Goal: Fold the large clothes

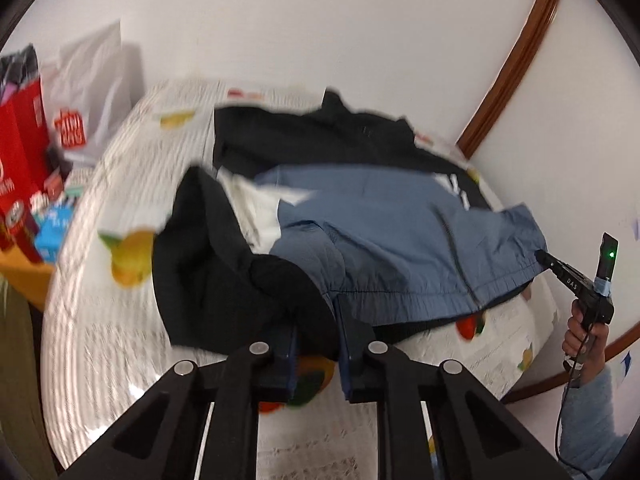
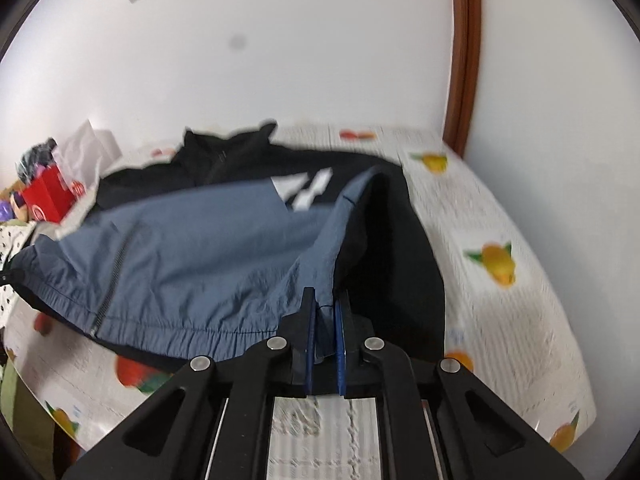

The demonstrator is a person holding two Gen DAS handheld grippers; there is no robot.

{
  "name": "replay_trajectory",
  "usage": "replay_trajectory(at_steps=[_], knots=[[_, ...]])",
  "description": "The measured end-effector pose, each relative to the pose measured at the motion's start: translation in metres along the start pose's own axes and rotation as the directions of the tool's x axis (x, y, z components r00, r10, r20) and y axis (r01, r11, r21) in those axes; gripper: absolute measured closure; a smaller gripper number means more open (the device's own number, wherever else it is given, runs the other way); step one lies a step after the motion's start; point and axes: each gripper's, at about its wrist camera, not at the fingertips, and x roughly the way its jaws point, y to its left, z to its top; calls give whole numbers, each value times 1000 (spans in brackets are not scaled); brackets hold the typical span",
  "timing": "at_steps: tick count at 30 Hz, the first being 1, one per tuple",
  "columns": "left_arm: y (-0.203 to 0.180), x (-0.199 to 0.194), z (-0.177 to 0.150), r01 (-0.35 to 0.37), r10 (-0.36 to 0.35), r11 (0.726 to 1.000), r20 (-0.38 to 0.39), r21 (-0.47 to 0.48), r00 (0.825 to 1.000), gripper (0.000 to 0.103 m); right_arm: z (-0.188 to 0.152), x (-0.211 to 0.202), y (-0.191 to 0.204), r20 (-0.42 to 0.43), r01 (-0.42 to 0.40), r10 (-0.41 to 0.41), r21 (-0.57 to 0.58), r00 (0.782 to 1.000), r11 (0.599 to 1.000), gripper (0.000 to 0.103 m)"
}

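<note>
A blue and black zip-up jacket (image 1: 384, 236) lies spread on a table covered with a fruit-print cloth (image 1: 120, 320), its collar toward the wall. The left gripper (image 1: 316, 354) has its fingers closed on a black fold at the near hem. The right gripper (image 2: 325, 336) pinches the blue elasticated hem corner. Red boxes (image 1: 20, 152) stand at the cloth's far left edge.

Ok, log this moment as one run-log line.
stage: folding jacket on bed | left tool: shut on black side of hem | right tool: shut on blue hem corner | hem lifted between both
</note>
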Motion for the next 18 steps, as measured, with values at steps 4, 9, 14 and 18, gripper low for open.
replay_trajectory(at_steps=[4, 9, 14, 18], knots=[[0, -4, 24, -11, 10, 1000, 63, 4, 998, 90, 25, -4, -4, 42, -35, 33, 48, 999, 998, 96], [-1, 8, 52, -41, 40, 999, 109, 12, 993, 91, 52, 5, -11, 70, -50, 43, 88, 997, 995, 96], [3, 28, 82, -39, 39, 999, 128, 0, 991, 91, 76, 23, -18, 93, -62, 51, 120, 994, 991, 96], [8, 47, 101, -39, 41, 999, 130, -12, 991, 91, 91, 45, -23, 100, -63, 49, 149, 994, 987, 96]])
